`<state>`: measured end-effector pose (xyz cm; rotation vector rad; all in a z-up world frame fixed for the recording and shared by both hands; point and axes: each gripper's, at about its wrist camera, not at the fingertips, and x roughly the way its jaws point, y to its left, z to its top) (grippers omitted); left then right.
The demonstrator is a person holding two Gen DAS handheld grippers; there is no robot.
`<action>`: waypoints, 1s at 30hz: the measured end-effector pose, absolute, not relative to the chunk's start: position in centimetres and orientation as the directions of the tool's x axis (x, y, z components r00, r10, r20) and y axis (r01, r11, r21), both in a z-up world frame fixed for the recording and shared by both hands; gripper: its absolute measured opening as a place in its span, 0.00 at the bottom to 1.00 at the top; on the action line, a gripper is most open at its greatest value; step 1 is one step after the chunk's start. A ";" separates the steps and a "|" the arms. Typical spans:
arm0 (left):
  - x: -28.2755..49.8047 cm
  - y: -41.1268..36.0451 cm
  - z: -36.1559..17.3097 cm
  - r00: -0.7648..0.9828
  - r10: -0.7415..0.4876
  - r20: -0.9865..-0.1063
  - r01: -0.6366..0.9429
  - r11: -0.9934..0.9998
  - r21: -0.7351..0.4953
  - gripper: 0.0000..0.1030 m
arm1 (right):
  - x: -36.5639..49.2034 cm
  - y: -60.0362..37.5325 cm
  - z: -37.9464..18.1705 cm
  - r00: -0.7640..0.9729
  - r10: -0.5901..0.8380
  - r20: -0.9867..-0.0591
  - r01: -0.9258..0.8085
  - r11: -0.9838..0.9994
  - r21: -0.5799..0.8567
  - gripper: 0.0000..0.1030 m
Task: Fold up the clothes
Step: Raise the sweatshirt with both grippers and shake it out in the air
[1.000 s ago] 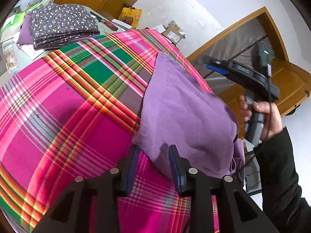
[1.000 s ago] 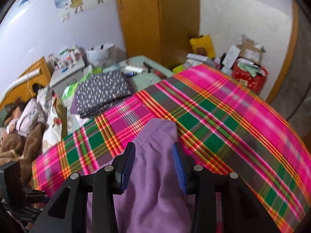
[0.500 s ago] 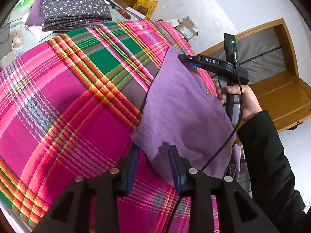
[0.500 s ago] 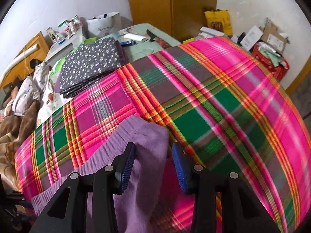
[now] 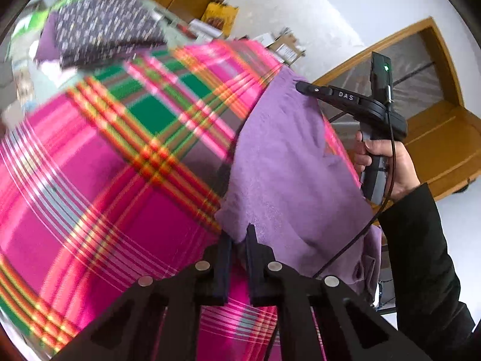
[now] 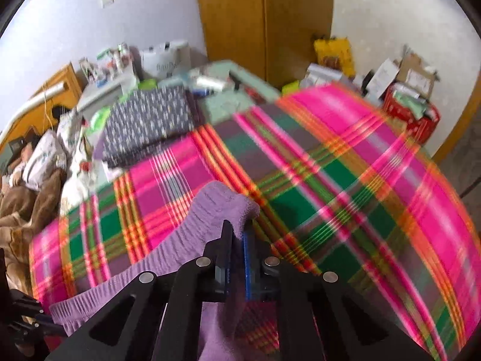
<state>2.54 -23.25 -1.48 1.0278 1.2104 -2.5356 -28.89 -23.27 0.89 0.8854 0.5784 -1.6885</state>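
My left gripper (image 5: 239, 240) is pinched nearly closed, cloth between its fingertips. My right gripper (image 6: 239, 234) is clamped likewise, my right hand (image 5: 387, 165) wrapped round its handle, sleeve dark.

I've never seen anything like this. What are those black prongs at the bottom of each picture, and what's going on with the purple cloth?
There is no robot here. A person holds a pistol-grip tool in each hand, and each tool has two pinching fingers with a wide-angle camera looking along them. One picture comes from the left gripper; the other comes from the right gripper.

A bright pink and green plaid blanket covers the surface. On it lies a purple garment. Both tools have pinched shut on an edge of it, one at each end.

In the left view you can see the person's right hand gripping the other tool. A folded dark patterned fabric rests at the blanket's far edge.
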 end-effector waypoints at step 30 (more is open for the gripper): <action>0.4 -3.1 22.8 -0.880 0.445 -0.166 -0.356 -0.849 -0.391 0.06 | -14.5 20.7 35.4 -0.845 -0.514 0.147 0.519 -0.855 -0.006 0.05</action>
